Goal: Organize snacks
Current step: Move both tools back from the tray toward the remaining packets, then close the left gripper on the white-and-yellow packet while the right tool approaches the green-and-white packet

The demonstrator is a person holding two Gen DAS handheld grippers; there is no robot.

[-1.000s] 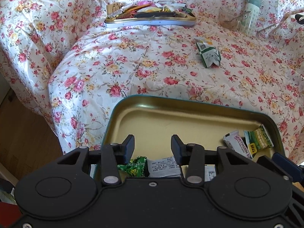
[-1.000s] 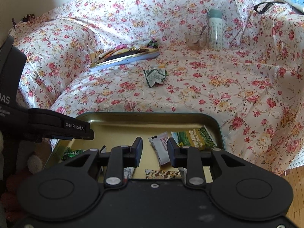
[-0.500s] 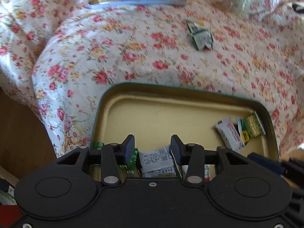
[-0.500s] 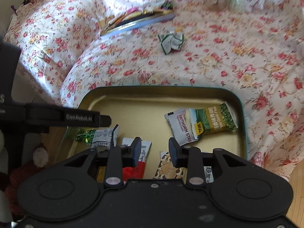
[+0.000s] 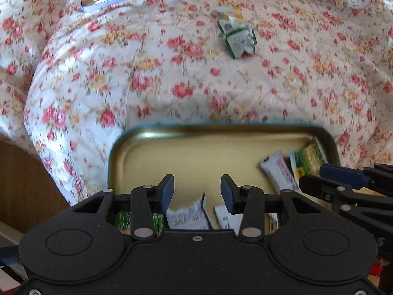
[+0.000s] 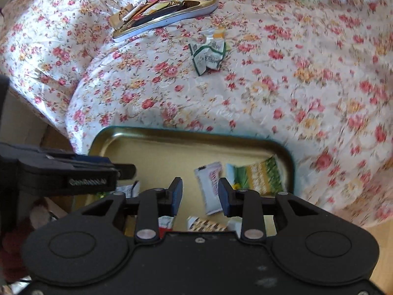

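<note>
A shallow gold tray (image 6: 280, 147) with a teal rim is seen at the near edge of a floral cloth (image 6: 294, 93). Several flat, crinkled snack packets lie in it: a white sachet (image 6: 211, 184) and a green-and-yellow packet (image 6: 258, 177) side by side at its right end, with further packets toward the near wall, partly hidden by the grippers. A crumpled green-and-white wrapper (image 6: 208, 55) is left loose on the cloth, well apart from the tray. A second tray (image 6: 169, 17), heaped with packets, is seen beyond it. The step in hand is judged to be sorting within the near tray. The left gripper (image 5: 197, 191) is held half open above the packets, nothing between its pads. The right gripper (image 6: 200, 194) is held narrow, empty, over the white sachet. The next move is judged to call for a descent onto one thin packet and a pinch at its edge, since slippery film lying flat offers little purchase.
</note>
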